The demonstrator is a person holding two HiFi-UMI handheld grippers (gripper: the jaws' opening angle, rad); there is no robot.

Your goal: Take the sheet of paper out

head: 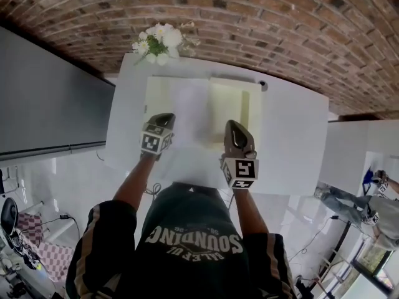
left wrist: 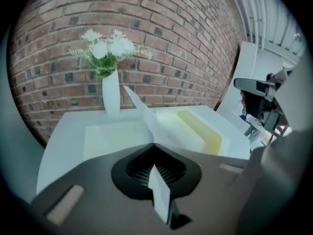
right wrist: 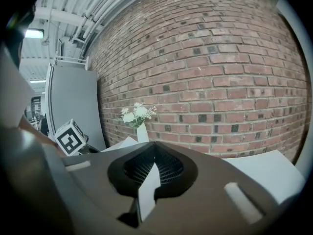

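The sheet of paper (head: 190, 126) hangs at the middle of the head view, above the open cream box (head: 240, 104) and spanning the gap between your two tools. In the left gripper view it rises from the jaw tips as a tilted flap (left wrist: 142, 109) toward the upper middle. Its far corner is in the air, so it looks lifted off the box rather than lying in it.

Your left gripper (head: 162, 120) has its jaws pressed together on the sheet's near left edge, and a white strip shows in the slot between them. Your right gripper (head: 232, 129) is closed too. A white sliver is pinched between its jaws in its own view, which I take to be the sheet's right edge.

Gripping both sides makes sense here, since a thin sheet held at one corner would droop and catch on the box wall.

The box rests on the white table (head: 293, 142). The vase of flowers (head: 159, 42) stands at the upper middle by the brick wall (head: 262, 17), well apart from the sheet and out of your way.
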